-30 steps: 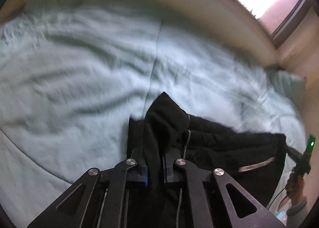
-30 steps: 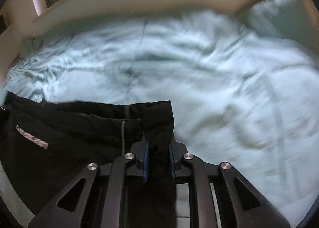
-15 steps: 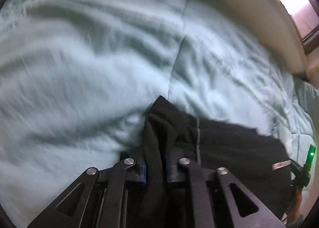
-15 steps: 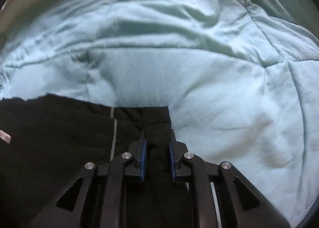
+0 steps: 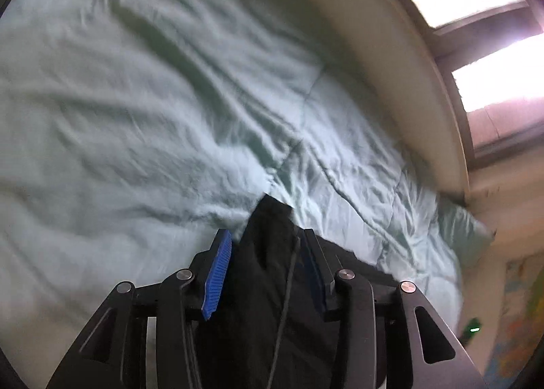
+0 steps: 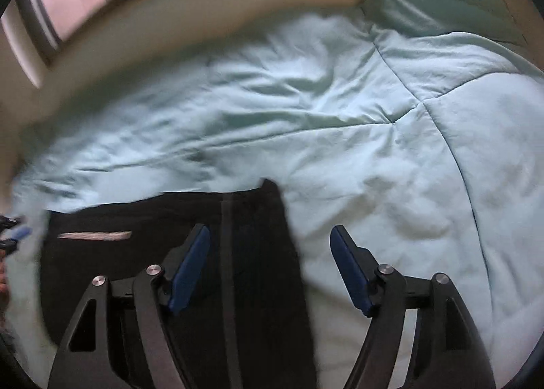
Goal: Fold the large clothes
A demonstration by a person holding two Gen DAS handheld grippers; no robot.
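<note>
Both tongs, clamped on the black garment (image 6: 190,253) a second ago, have just been opening. The left tongs (image 5: 268,253) and right tongs (image 6: 270,253) now stand released, cloth loose between them. The garment lies on the bed's pale green quilt (image 6: 374,117).

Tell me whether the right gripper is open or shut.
Open. The right gripper has just been opening; its blue pads stand wide apart, clear of the black garment lying between them on the quilt.
</note>
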